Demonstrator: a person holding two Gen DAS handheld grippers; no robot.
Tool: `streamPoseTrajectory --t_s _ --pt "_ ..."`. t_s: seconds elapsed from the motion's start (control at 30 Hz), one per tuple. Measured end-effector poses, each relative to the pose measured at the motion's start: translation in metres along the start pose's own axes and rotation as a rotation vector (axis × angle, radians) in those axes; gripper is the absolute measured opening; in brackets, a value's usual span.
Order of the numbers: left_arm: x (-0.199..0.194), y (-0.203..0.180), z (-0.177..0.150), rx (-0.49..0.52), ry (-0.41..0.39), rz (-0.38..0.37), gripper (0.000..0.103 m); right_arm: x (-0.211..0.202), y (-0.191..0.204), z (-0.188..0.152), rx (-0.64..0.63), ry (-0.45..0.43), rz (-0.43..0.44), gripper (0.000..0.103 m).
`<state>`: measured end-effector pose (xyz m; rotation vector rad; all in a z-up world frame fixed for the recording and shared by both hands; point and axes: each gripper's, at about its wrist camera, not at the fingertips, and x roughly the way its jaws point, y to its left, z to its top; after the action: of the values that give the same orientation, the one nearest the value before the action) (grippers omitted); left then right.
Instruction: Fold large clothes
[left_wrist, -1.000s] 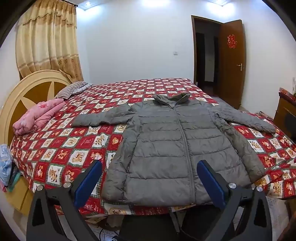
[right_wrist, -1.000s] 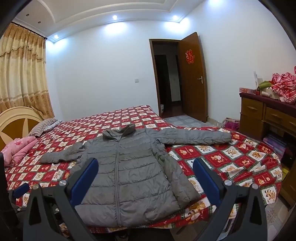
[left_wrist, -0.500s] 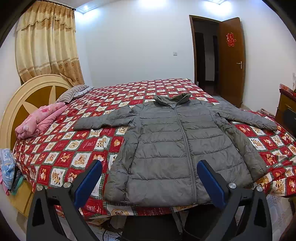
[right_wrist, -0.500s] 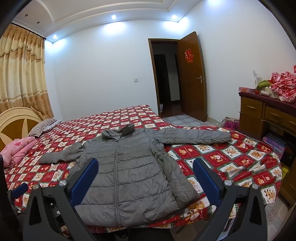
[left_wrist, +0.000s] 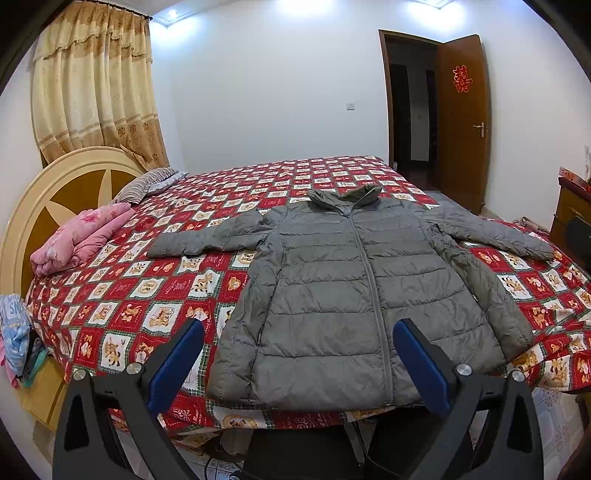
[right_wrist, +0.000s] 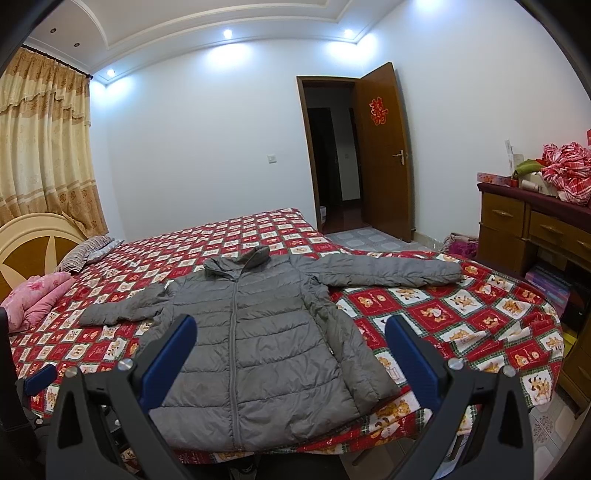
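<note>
Lay flat and face up on the red patterned bedspread (left_wrist: 155, 295), zipped to the collar, both sleeves stretched out sideways and hem at the near edge of the bed: a grey puffer jacket (left_wrist: 343, 291) (right_wrist: 255, 339). Hung in the air short of that hem, touching nothing, with blue pads spread wide and nothing between them: left gripper (left_wrist: 297, 358) and right gripper (right_wrist: 290, 354). Farther off, a folded pink quilt (left_wrist: 79, 238) beside the headboard (left_wrist: 40, 206), and an open wooden door (right_wrist: 384, 151).
</note>
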<state>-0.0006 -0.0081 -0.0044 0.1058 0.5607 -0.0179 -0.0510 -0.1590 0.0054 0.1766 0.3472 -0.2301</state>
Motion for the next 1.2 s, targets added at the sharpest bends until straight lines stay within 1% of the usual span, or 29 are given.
streamPoseTrajectory --t_s 1.2 --pt "0.0002 0.0024 -0.004 -0.005 0.009 -0.002 0.102 -0.0004 0.0018 0.0004 0.001 0.005 0.001 0.103"
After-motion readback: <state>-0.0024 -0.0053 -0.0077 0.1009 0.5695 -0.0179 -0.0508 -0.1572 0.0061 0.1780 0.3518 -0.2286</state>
